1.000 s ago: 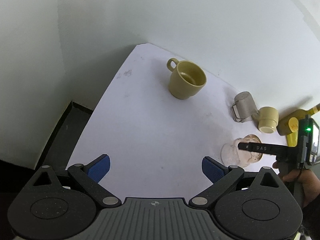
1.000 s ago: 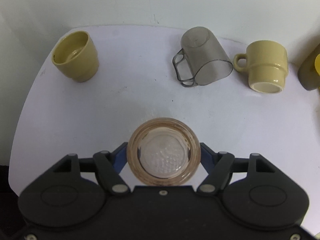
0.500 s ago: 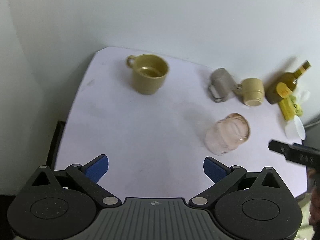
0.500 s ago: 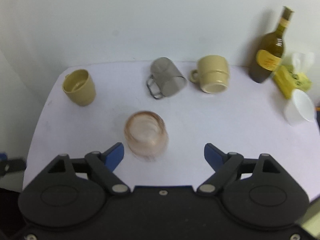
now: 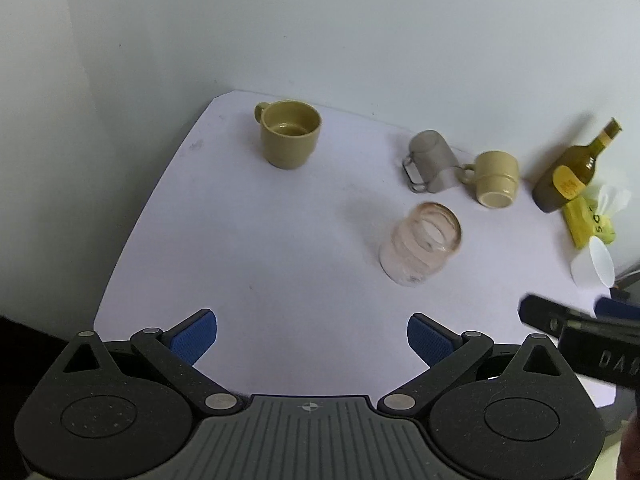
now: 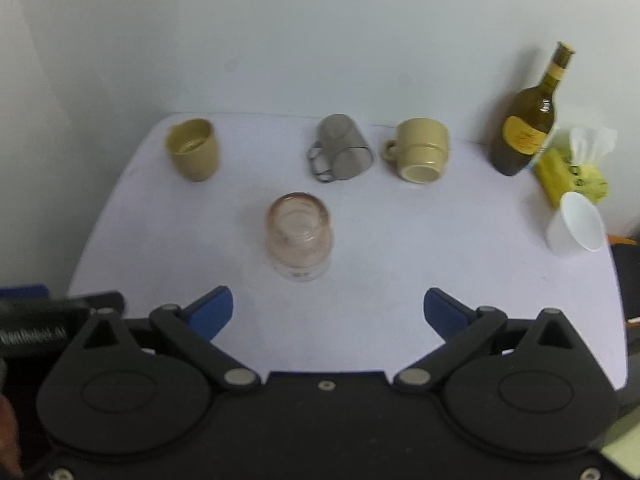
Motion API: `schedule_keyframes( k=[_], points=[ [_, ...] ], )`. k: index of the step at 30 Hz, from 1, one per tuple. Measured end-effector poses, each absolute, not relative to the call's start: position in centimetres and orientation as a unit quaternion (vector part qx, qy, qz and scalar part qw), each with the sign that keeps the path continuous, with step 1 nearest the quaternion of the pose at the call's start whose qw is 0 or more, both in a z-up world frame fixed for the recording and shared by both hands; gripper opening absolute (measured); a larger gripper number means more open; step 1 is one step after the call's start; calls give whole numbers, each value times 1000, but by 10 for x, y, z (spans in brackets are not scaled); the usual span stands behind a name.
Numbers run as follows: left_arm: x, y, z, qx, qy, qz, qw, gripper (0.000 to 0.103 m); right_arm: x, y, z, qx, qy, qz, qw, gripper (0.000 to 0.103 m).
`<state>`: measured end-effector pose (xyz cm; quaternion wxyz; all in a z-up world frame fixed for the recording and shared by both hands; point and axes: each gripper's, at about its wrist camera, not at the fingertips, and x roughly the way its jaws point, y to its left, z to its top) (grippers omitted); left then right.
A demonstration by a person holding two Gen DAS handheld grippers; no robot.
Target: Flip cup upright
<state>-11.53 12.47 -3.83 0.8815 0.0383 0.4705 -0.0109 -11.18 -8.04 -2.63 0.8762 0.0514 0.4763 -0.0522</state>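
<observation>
A pink ribbed glass cup (image 6: 298, 236) stands upright, mouth up, in the middle of the white table (image 6: 420, 240); it also shows in the left wrist view (image 5: 420, 245). My right gripper (image 6: 328, 308) is open and empty, held back near the table's front edge, short of the cup. My left gripper (image 5: 312, 336) is open and empty over the front left of the table. The right gripper's body shows at the right edge of the left wrist view (image 5: 580, 336).
An olive mug (image 6: 193, 154) stands upright at the back left. A grey clear mug (image 6: 342, 148) and a beige mug (image 6: 422, 154) lie on their sides at the back. A dark bottle (image 6: 528, 124), a yellow tissue pack (image 6: 572, 172) and a white paper cup (image 6: 576, 225) are at the right.
My right gripper opened, let go of the pink glass cup and drew back from it. The cup now stands on the table. My left gripper pulled back and turned rightward.
</observation>
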Motion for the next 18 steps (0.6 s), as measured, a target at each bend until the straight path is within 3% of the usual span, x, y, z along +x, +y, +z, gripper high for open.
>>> schedule_keyframes(
  k=[18],
  points=[
    [-147, 57, -31, 75, 447, 18, 891, 103, -150, -135, -21, 58, 465, -4, 883, 103]
  ],
)
